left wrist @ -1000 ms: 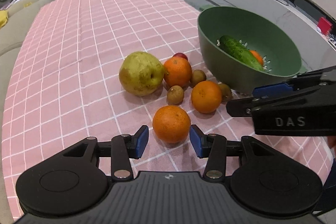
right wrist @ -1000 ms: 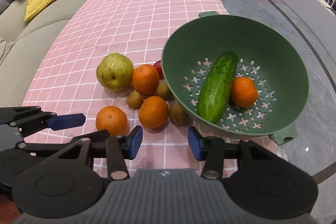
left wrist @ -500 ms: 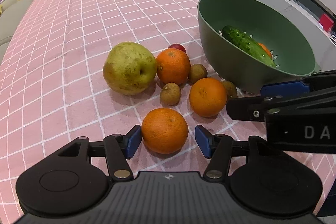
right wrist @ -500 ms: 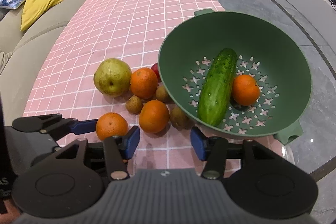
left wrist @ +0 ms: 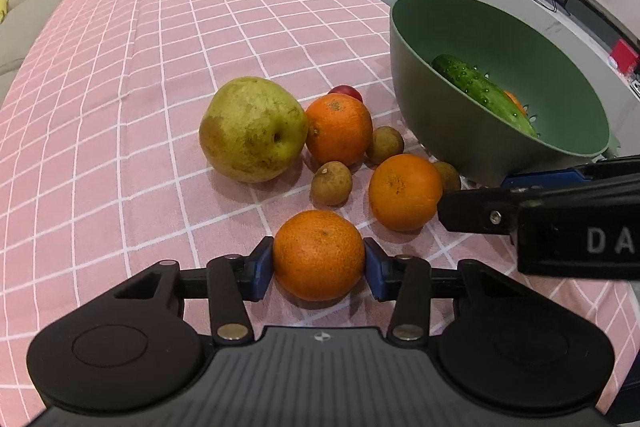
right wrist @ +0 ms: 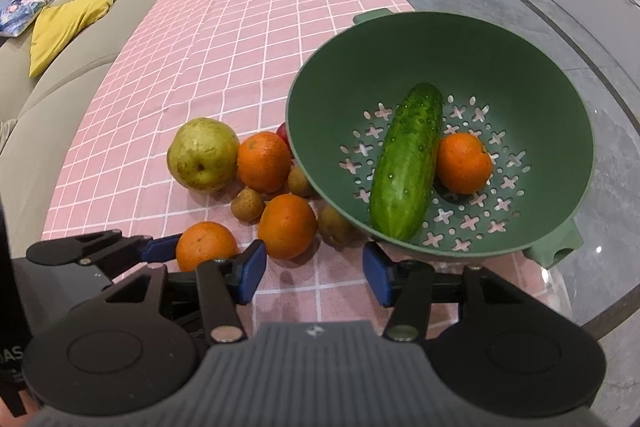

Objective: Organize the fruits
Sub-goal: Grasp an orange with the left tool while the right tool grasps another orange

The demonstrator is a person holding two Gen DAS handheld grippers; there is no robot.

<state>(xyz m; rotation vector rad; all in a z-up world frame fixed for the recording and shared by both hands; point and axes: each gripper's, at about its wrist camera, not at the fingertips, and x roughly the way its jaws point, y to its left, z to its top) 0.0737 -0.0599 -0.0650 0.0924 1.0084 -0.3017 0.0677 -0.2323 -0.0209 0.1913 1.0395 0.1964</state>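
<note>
My left gripper [left wrist: 319,269] is shut on the nearest orange [left wrist: 319,254], which rests on the pink checked cloth; it also shows in the right wrist view [right wrist: 205,246]. Behind it lie a second orange [left wrist: 405,191], a third orange [left wrist: 338,129], a large yellow-green pear [left wrist: 253,129], several small brown fruits [left wrist: 332,183] and a red fruit [left wrist: 345,92]. A green colander [right wrist: 568,131] at the right holds a cucumber [right wrist: 407,167] and an orange [right wrist: 463,163]. My right gripper [right wrist: 314,277] is open and empty, just in front of the colander.
A grey sofa with a yellow cushion [right wrist: 66,27] runs along the cloth's left side. The cloth ends right of the colander on a glossy grey table surface [right wrist: 600,267]. The right gripper's body [left wrist: 560,223] sits close to the right of the held orange.
My left gripper moved forward around the nearest orange and its fingers closed onto it. The right gripper stayed open and shifted slightly.
</note>
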